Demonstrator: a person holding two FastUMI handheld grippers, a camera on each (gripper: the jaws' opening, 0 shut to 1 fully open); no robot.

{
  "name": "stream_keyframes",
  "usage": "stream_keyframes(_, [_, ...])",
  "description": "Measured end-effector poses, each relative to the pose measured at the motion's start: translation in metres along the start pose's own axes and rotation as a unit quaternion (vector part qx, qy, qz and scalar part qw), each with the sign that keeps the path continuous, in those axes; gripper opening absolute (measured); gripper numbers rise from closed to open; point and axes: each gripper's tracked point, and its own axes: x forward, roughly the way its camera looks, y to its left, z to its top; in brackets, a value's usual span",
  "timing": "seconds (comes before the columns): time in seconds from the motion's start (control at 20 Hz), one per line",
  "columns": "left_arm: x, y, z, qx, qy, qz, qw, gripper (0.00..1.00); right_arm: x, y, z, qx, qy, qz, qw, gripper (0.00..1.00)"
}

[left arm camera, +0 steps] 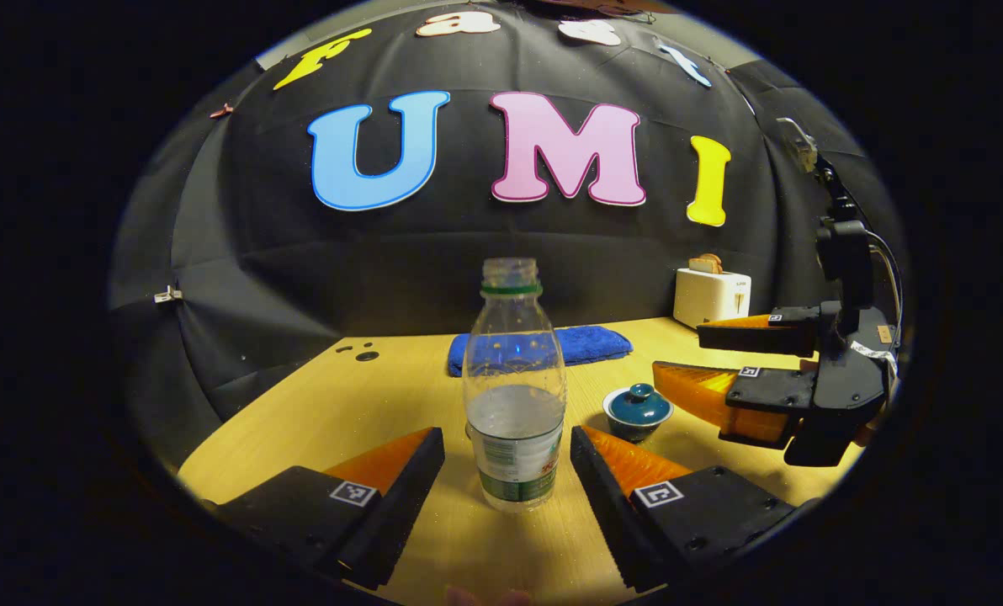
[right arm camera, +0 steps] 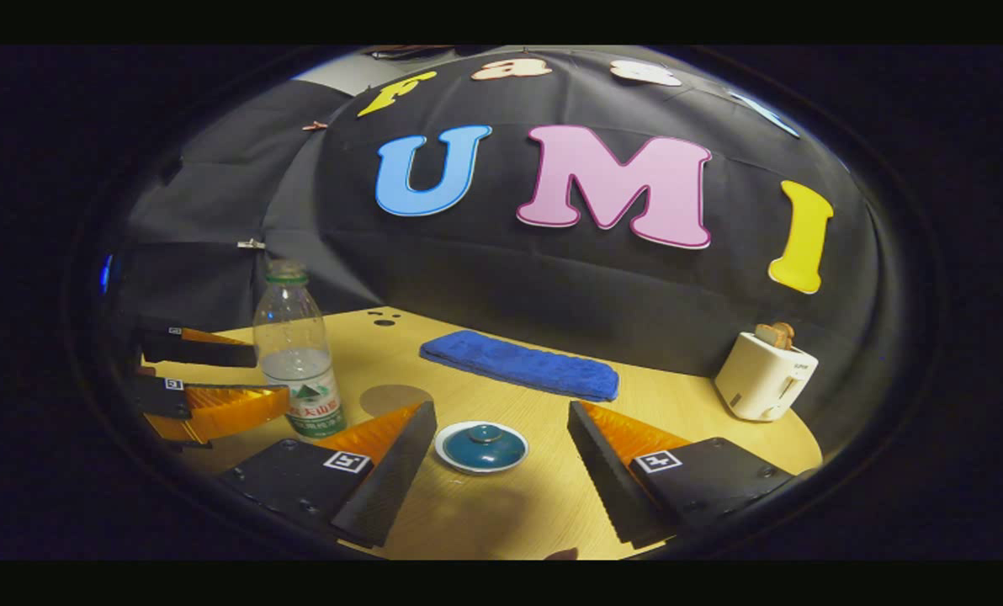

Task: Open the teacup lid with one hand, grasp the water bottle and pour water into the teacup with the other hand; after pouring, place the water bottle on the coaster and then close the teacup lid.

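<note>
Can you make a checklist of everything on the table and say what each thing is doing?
Surface: wooden table, small holes near the far edge.
Job's things: water bottle upright, uncapped, partly full; teacup with lid on; round coaster bare, beyond the bottle.
Clutter: blue towel lying flat; white toaster with bread in it, far corner.
Grippers: left gripper open, a finger on each side of the bottle, not touching; right gripper open, teacup in front of it.
Cables: a wire on the right gripper's body, seen from the left gripper view.
Surroundings: black cloth wall.
</note>
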Motion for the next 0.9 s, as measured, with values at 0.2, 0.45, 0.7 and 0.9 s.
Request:
stream_keyframes(0.2, [0.022, -0.006, -0.009, -0.004, -0.005, -0.005, 1.000, 0.95, 0.027, 0.004, -0.018, 0.009, 0.011, 0.010, 1.000, 0.96])
stream_keyframes(0.45, [0.038, -0.010, -0.014, -0.004, -0.006, -0.005, 1.000, 0.95, 0.041, 0.009, -0.037, 0.033, 0.045, 0.028, 0.998, 0.71])
stream_keyframes(0.7, [0.041, -0.010, -0.016, -0.010, -0.004, -0.004, 1.000, 0.95, 0.042, 0.012, -0.039, 0.055, 0.050, 0.035, 0.997, 0.42])
stream_keyframes(0.9, [0.045, -0.008, -0.017, -0.008, -0.005, 0.000, 1.000, 0.95, 0.041, 0.013, -0.038, 0.064, 0.048, 0.043, 0.996, 0.27])
